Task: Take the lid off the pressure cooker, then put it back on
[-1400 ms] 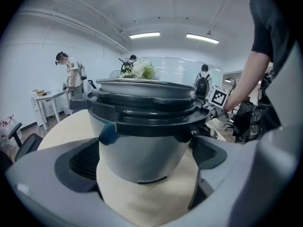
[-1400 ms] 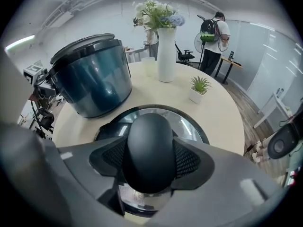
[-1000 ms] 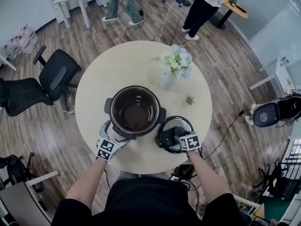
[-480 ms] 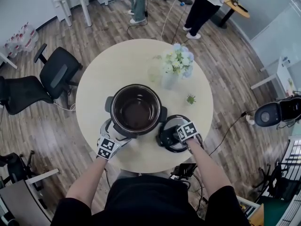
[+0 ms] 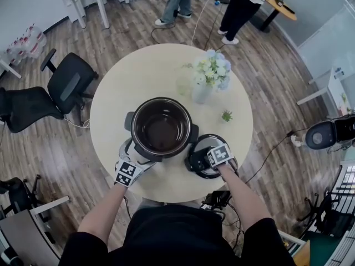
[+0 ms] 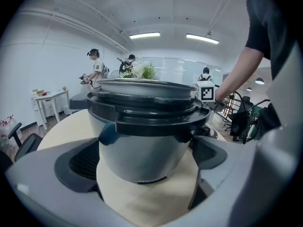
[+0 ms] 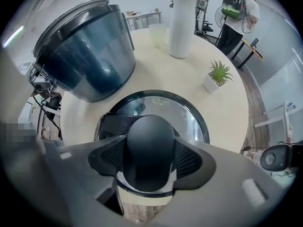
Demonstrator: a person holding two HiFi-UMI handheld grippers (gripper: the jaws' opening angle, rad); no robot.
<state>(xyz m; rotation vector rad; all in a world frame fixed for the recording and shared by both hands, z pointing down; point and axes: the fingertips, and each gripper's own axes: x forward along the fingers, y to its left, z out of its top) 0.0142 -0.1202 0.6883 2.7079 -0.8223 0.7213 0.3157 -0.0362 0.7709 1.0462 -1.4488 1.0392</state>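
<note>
Squeezing the black knob [image 7: 150,141] from both sides, the right tool [image 7: 149,157] points straight down and has the lid [image 7: 191,115] in its grip. The lid lies flat on the desk [image 5: 138,76] right under this tool, so it is off the pressure cooker [image 5: 162,127]. The cooker stands open just beside the tool, on its left, with its rim very near the lid's edge. Further out past the tool are a tiny potted plant [image 5: 226,116] and a white vase of flowers [image 5: 202,87].

The left tool [image 6: 147,167] is at the near side of the cooker. Its jaws stand wide, one on each side of the pot's round wall. The pads do not seem to press the wall, but the view there is tight, so I am not sure.

The next job is likely to lift the lid and put it back on. The knob is smooth and round, so it could slip or swing in the pads if the lift is fast. The lid's edge could bump the cooker's rim, since they are so close. That bump could push the pot, as the left tool may not hold it firm. A tilted lid will not sit right.
</note>
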